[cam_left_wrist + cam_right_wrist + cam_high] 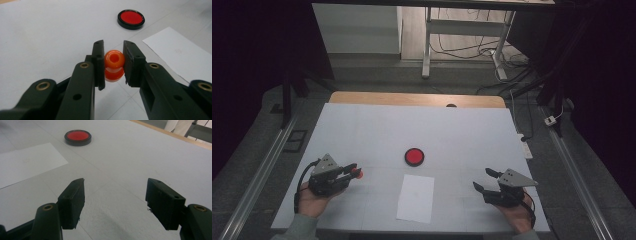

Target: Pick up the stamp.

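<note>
An orange bead-like piece [114, 65], two rounded lobes with a hole on top, is clamped between the black jaws of my left gripper [113, 62]. In the high view that gripper [356, 171] sits at the table's front left with the orange piece [359, 174] at its tip. My right gripper [486, 180] rests at the front right, its jaws spread wide with nothing between them, as the right gripper view [115, 197] confirms. A round red disc with a black rim [414, 156] lies near the table's middle.
A white sheet of paper [416, 198] lies flat between the two grippers, just in front of the red disc. The white table top [377, 130] ends at a wooden strip [412, 98] along its far edge. Desk legs and cables stand on the floor beyond.
</note>
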`<state>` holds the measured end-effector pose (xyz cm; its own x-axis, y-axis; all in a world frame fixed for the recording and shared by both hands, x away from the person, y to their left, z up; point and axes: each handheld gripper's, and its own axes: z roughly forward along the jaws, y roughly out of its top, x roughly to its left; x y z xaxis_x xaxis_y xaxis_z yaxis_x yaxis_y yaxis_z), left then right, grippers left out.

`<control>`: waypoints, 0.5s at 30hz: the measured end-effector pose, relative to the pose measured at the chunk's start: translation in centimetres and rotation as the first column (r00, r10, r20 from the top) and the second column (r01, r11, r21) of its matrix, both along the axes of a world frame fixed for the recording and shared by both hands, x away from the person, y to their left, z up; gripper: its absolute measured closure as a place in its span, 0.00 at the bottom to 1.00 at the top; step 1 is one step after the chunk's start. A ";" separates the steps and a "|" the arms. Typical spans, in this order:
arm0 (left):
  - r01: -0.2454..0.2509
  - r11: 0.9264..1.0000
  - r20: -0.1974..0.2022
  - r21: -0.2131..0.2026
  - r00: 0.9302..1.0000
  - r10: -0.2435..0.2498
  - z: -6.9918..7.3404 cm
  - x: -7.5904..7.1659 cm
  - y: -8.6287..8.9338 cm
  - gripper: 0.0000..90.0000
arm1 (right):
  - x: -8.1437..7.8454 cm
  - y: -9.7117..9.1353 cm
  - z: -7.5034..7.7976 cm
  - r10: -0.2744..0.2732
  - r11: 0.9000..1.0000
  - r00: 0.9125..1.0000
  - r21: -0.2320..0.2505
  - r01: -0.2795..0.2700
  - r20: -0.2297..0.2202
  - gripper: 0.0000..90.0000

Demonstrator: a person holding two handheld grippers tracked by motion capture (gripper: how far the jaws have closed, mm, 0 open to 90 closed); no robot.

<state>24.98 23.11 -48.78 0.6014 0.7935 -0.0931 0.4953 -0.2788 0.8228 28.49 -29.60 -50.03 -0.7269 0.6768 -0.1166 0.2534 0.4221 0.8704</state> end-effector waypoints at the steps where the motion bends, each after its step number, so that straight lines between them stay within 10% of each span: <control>1: 0.002 1.000 0.002 -0.005 1.000 -0.002 0.1 0.0 0.0 0.81 | 0.0 0.0 0.0 0.000 1.000 1.000 0.000 0.000 0.000 0.35; 15: 0.021 0.999 0.038 -0.029 0.999 -0.019 1.1 -0.1 -0.9 0.81 | 0.1 0.1 -0.1 0.009 1.000 1.000 -0.006 -0.009 -0.005 0.35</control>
<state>24.85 22.21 -47.66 0.6207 0.7785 -0.0932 0.4582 -0.2636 0.8489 28.54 -29.48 -50.15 -0.7332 0.6699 -0.1168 0.2539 0.4291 0.8668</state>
